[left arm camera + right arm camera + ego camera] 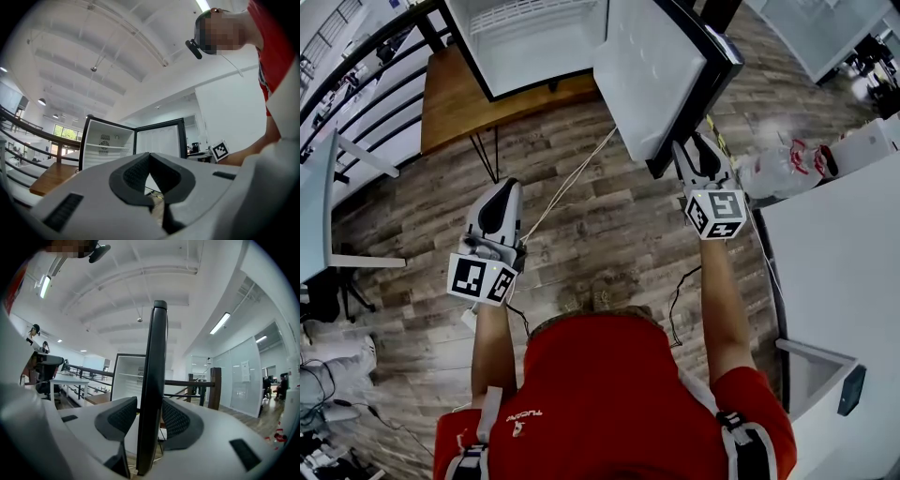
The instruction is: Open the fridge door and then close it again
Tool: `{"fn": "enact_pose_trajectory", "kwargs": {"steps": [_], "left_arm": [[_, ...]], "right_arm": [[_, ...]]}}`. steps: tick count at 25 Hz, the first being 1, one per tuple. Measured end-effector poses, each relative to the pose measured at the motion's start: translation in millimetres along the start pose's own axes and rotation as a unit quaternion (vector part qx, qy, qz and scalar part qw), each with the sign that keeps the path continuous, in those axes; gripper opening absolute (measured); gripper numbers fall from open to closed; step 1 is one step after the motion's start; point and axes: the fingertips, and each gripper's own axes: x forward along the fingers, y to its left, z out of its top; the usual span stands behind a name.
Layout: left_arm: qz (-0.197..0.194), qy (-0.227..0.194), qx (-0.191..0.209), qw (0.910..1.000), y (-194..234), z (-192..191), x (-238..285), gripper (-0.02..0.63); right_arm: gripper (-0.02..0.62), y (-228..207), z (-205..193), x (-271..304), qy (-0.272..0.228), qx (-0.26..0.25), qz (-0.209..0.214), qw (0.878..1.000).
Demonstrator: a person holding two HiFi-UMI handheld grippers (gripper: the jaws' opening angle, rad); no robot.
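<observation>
The small fridge (525,37) stands open on a wooden stand, its white inside bare. Its door (647,75) swings out toward me, black-edged with a white liner. My right gripper (694,150) is closed on the door's free edge; in the right gripper view the dark edge (157,357) runs upright between the pads of that gripper (150,418). My left gripper (499,192) hangs over the floor left of the door, shut with nothing in it. In the left gripper view its jaws (150,164) meet, with the fridge (105,145) and door (159,140) ahead.
The wooden stand (459,94) has thin black legs. A black railing (356,84) runs along the far left, by a white desk (319,206). A white table (844,253) fills the right side. A cable (572,178) crosses the wood floor toward the fridge.
</observation>
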Motion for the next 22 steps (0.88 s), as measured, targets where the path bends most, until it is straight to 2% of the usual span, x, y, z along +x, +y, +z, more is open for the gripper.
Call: {"fn": "enact_pose_trajectory", "kwargs": {"steps": [7,15,22], "left_arm": [[-0.005,-0.001,-0.004,1.0000,-3.9,-1.6,2.7,0.009],[-0.009,0.002,-0.003,1.0000,-6.3,-1.9,6.9,0.009],[0.003,0.004,0.002,1.0000,-5.7,-1.7,6.2,0.009]], "right_arm": [[0.186,5.7,-0.4,-13.5,-0.006,0.001,0.006,1.000],[0.187,3.2,8.9,1.3,-0.016,0.008,0.024,1.000],[0.184,1.3,9.6,8.3,-0.018,0.001,0.022,1.000]]}}
